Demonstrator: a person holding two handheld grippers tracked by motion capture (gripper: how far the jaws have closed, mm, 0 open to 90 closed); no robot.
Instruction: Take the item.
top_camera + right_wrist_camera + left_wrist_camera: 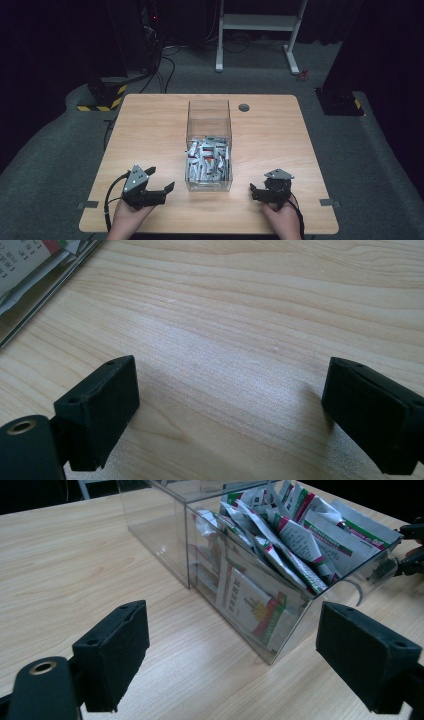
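left gripper [161, 181] rests with jaws spread wide beside the clear box [209, 150] of packets [207, 159]; right gripper [260, 190] likewise spread, empty, on the table [150, 125]

A light wooden table [150, 130] carries a clear plastic box [209, 117] of sachets [207, 160] at its middle.

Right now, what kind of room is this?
Probably a lab or test room: one wooden table holding a clear box of packets, dark curtains around, and cables on the grey floor.
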